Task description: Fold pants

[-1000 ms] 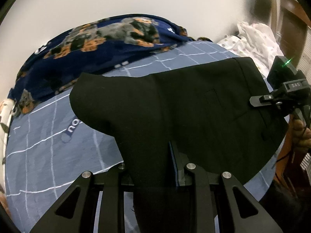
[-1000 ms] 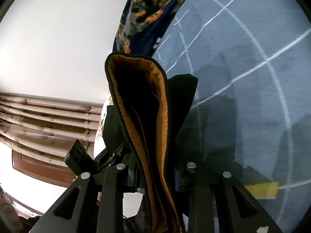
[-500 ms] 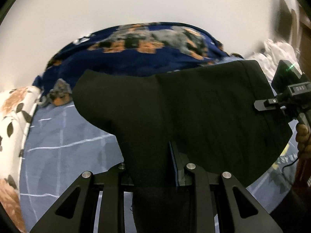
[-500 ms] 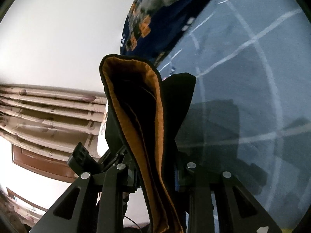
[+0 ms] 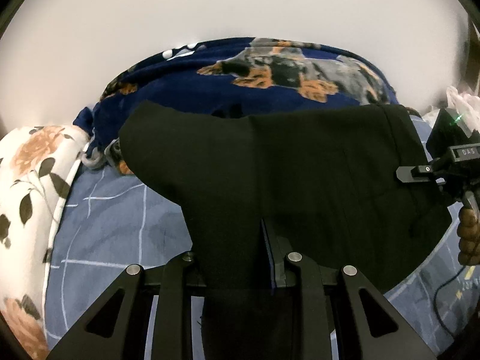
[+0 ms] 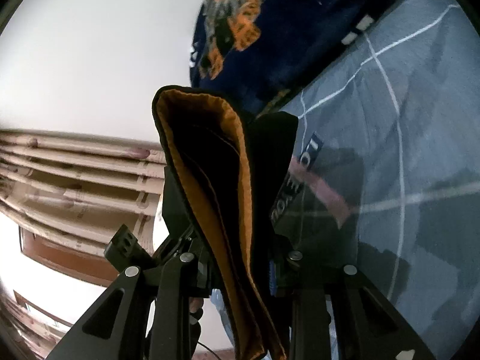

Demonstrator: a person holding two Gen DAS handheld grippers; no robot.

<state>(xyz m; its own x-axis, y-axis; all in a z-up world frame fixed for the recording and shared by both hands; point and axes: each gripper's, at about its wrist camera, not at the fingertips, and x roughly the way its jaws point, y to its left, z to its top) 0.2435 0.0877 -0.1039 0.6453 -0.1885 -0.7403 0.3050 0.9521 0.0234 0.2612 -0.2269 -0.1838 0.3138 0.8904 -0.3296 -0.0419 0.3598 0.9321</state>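
The black pants (image 5: 285,174) hang spread in the air above the blue checked bed sheet (image 5: 114,219), held between both grippers. My left gripper (image 5: 237,258) is shut on the lower black cloth. My right gripper (image 6: 240,258) is shut on the waistband, whose orange-brown lining (image 6: 222,198) faces the camera. The right gripper also shows at the right edge of the left wrist view (image 5: 450,162), at the pants' far side. The fingertips of both are hidden by cloth.
A navy blanket with a dog print (image 5: 270,75) lies bunched at the back of the bed. A white floral pillow (image 5: 27,186) lies at the left. White clothes (image 5: 462,105) lie at the far right. A wooden cornice (image 6: 75,174) and white wall are behind.
Both grippers have lifted and carried the pants toward the navy blanket and the pillow end of the bed. Both still hold the cloth.
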